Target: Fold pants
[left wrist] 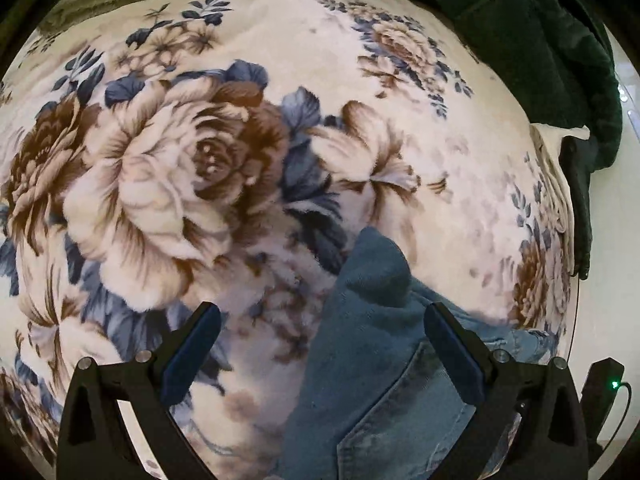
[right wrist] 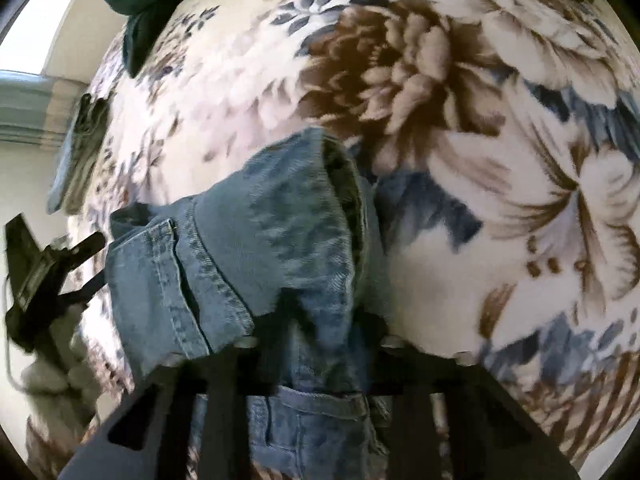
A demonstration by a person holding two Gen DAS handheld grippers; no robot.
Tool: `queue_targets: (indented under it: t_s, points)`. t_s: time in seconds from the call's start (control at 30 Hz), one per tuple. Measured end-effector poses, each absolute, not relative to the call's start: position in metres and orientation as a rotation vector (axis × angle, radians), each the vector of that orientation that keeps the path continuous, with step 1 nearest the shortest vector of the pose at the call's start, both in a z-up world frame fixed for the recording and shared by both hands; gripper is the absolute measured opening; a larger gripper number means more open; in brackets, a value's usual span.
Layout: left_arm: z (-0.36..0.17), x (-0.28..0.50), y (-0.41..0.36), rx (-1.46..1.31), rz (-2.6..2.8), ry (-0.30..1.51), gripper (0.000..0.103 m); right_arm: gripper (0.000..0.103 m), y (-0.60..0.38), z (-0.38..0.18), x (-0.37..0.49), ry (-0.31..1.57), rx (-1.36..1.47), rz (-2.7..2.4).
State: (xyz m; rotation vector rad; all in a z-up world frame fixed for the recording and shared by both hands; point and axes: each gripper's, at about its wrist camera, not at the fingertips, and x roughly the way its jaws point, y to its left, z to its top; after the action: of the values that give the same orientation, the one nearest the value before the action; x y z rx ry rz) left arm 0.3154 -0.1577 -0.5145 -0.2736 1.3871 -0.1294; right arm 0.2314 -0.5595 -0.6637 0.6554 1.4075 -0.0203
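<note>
Blue denim pants (left wrist: 372,360) lie bunched on a floral blanket (left wrist: 180,168); a back pocket shows at the bottom of the left wrist view. My left gripper (left wrist: 322,312) hovers open over them, with a raised fold of denim between its fingers and nearer the right one, and neither pad presses on it. In the right wrist view the pants (right wrist: 272,232) hang in a lifted bundle, and my right gripper (right wrist: 320,312) is shut on the denim, its fingers partly hidden by the cloth. The left gripper (right wrist: 96,264) shows at the far left edge of that bundle.
A dark green garment (left wrist: 540,40) lies at the blanket's far right corner and also shows as a dark green garment (right wrist: 132,0) at top left. A grey-blue cloth (right wrist: 76,152) hangs over the bed's edge. Pale floor (left wrist: 624,200) lies beyond the edge.
</note>
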Motion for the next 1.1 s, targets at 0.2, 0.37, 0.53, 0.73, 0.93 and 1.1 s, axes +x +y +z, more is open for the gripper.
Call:
queue_targets:
  t_s: [0.2,0.37,0.53,0.73,0.93,1.1]
  points:
    - [-0.502,0.319,-0.149,-0.304,-0.14,1.368,0.103,0.014,-0.57,-0.597,0.201,1.281,0.6,-0.072]
    - [-0.518,0.328,-0.17,-0.365,-0.207,1.413,0.103,0.014,-0.622,-0.58,0.166,1.292,0.583,-0.176]
    - [-0.568,0.339,-0.215,-0.408,-0.297,1.545,0.103,0.014,-0.651,-0.615,0.161,1.373,0.65,-0.192]
    - [-0.579,0.341,-0.191,-0.514,-0.323,1.465,0.047,0.016,-0.653,-0.641,0.163,1.395,0.609,-0.195]
    - [-0.557,0.334,-0.18,-0.559,-0.345,1.48,0.047,0.04,-0.652,-0.656,0.169,1.441,0.65,-0.19]
    - [-0.505,0.296,-0.186,-0.556,-0.439,1.363,0.103,0.067,-0.667,-0.641,0.12,1.353,0.947,-0.193]
